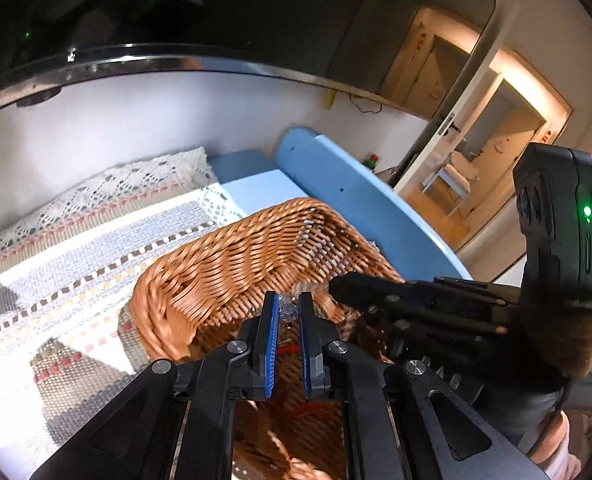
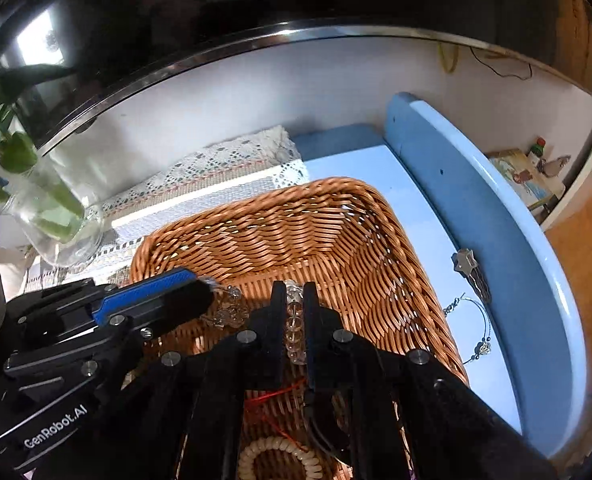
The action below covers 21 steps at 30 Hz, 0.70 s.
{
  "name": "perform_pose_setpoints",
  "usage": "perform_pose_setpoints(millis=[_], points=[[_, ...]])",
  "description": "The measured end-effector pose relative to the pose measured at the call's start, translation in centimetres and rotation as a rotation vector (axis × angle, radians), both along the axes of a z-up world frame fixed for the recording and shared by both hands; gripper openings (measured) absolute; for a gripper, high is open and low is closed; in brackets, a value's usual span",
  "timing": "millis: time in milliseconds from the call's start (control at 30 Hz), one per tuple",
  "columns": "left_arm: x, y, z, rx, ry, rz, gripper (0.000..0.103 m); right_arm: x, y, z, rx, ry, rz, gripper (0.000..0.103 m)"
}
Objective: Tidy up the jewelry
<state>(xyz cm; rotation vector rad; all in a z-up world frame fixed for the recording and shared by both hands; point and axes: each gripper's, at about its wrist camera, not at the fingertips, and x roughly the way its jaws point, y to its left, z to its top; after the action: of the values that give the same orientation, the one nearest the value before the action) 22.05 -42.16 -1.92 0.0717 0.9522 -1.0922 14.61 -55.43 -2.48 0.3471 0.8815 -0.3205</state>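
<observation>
Left wrist view first: the left hand-held gripper hangs over the brown woven wicker basket, and its blue-padded fingers are clenched on a bit of the clear glass bead bracelet, right at the tips. The right hand-held gripper comes in from the right side, its tip just beside the left one. Under and to the left of the basket there's a striped lace-edged cloth on the pale blue tabletop.

Right wrist view: the right hand-held gripper is clamped on the same clear bead bracelet, with a run of beads lined up between its black fingers. The left hand-held gripper pokes in from the left, holding the other end of the strand, so it's strung between the two over the basket. Below the fingers, on the basket floor, sit a cream beaded bracelet and a red cord. Off to the right, on the tabletop outside the basket, lie a thin silver wire bracelet and a silver star-shaped hair clip. Far left there's a glass jar with green plant cuttings.
</observation>
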Motion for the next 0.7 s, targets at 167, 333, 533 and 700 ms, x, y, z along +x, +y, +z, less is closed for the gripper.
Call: perform_pose_setpoints(millis=[167, 333, 533, 700], points=[[0.1, 1.7, 0.9, -0.018, 0.008, 0.025, 0.04, -1.0, -0.1, 0.8, 0.008, -0.033, -0.007, 0.017], [-0.9, 4.9, 2.4, -0.062, 0.052, 0.03, 0.042, -3.5, 1.6, 3.6, -0.017, -0.099, 0.015, 0.031], [-5.0, 11.0, 3.6, -0.088, 0.04, 0.047, 0.042, -7.4, 5.5, 7.0, -0.031, -0.177, 0.077, 0.031], [-8.6, 18.4, 4.9, -0.159, 0.028, 0.09, 0.042, -10.1, 10.1, 8.7, -0.016, -0.226, 0.144, 0.036]])
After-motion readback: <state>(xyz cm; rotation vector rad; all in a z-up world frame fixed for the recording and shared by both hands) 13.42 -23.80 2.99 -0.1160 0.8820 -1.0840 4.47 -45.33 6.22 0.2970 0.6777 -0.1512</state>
